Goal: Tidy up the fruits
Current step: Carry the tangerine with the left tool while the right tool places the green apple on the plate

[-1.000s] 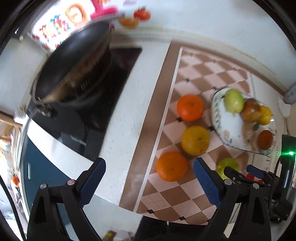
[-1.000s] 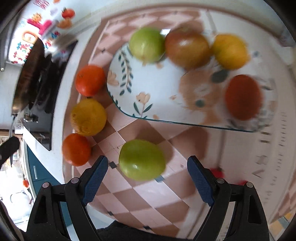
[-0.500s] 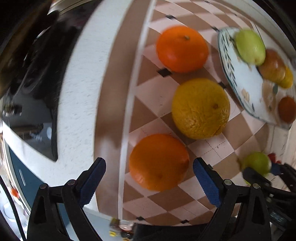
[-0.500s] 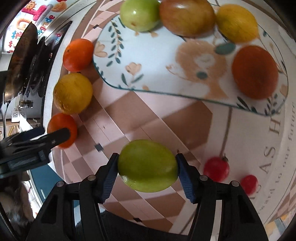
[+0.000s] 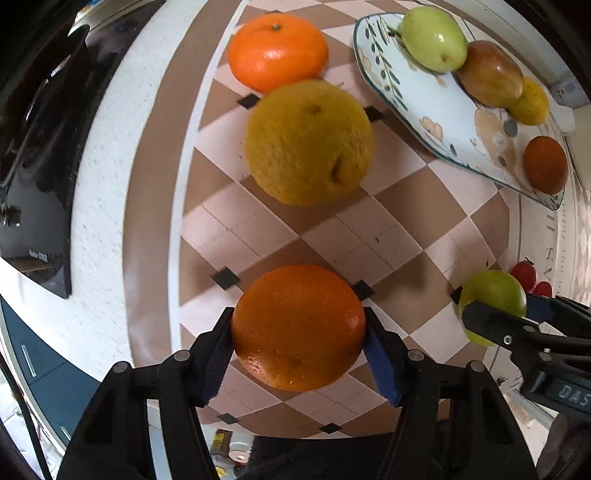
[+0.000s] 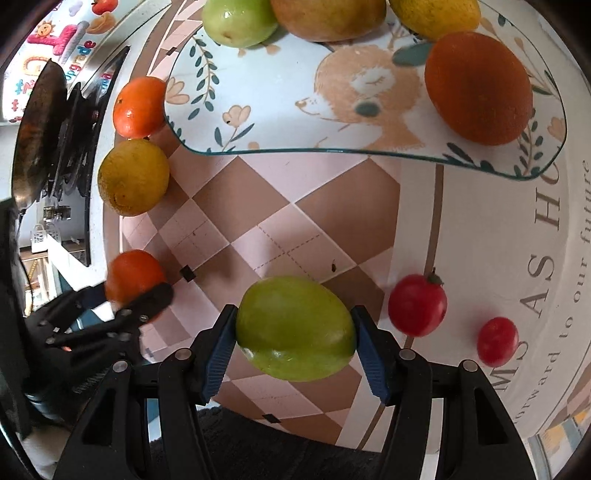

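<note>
My left gripper (image 5: 297, 314) points down at the checked mat, and its closing jaws have both blue pads against an orange (image 5: 299, 332). Beyond it lie a big yellow citrus (image 5: 308, 142) and a mandarin (image 5: 277, 51). My right gripper (image 6: 293, 314) is shut on a green fruit (image 6: 295, 328) just above the mat. The flowered plate (image 6: 280, 92) ahead carries a green fruit (image 6: 236, 18), a reddish-brown one, a yellow one and a dark orange one (image 6: 476, 88). Each gripper shows at the edge of the other's view.
Two cherry tomatoes (image 6: 417, 304) (image 6: 496, 341) lie on the mat right of the green fruit. A black cooktop (image 5: 33, 147) with a dark pan (image 6: 37, 129) fills the left side. The counter's front edge runs just below both grippers.
The left gripper dropped over the near orange and closed from wide open onto it. The right gripper closed on the green fruit and holds it, with little movement.
</note>
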